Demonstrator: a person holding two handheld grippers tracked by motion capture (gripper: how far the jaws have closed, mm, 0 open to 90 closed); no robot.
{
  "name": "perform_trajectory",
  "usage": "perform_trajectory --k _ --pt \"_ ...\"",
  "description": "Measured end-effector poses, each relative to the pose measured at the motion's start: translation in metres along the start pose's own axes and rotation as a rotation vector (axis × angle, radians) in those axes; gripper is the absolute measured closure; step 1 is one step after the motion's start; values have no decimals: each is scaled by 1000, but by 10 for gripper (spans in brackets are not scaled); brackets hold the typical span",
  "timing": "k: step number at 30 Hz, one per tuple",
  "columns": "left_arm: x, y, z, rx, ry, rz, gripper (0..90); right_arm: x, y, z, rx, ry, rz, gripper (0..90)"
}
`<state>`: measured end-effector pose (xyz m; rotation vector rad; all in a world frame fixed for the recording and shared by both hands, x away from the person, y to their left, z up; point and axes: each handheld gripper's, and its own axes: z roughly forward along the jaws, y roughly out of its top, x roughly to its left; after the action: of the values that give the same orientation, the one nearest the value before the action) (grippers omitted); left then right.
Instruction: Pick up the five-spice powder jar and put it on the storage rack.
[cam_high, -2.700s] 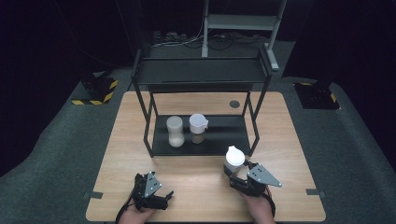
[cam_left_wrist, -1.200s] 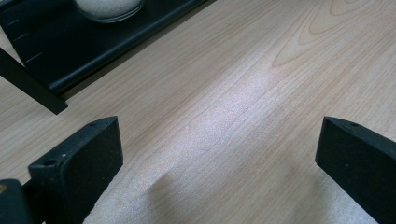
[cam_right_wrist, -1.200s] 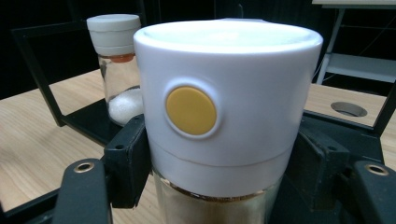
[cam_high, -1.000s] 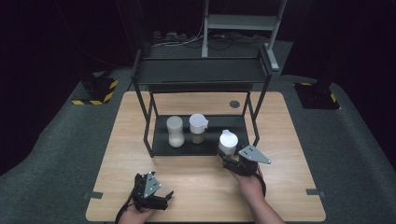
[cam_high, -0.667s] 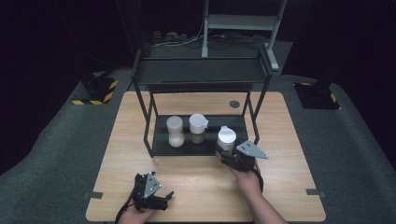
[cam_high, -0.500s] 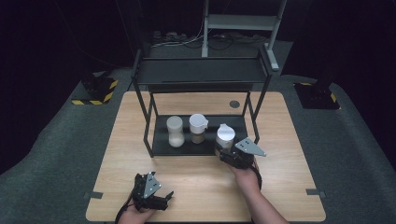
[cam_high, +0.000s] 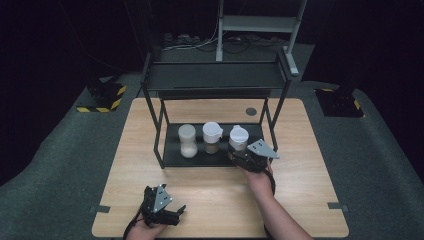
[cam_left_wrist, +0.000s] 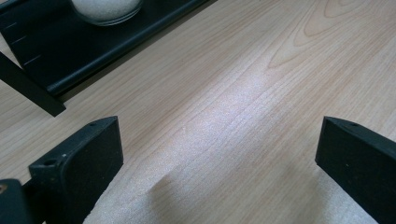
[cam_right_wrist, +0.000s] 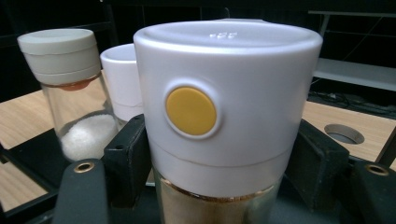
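My right claw (cam_high: 239, 156) is clamped on the white-capped spice jar (cam_right_wrist: 224, 121) at centre frame on the rack's lower shelf (cam_high: 172, 155); glass body, rigid, slick, fragile, so I'm gripping below the cap.

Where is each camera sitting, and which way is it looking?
High view: above the table, looking forward and down at the rack; forearms and both grippers show.
Left gripper view: rides the left gripper, facing bare table; open jaws show.
Right gripper view: rides the right gripper, facing its white-capped jar.
Shared: high and right gripper views both show that jar.
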<state>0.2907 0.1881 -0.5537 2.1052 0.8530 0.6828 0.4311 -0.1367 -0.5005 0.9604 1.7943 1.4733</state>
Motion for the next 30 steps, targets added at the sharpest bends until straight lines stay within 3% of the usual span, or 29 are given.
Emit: perform_trajectory --k 30 --pt "0 0 -1 -3 -6 -1 9 -13 -4 34 21 -49 3 306"
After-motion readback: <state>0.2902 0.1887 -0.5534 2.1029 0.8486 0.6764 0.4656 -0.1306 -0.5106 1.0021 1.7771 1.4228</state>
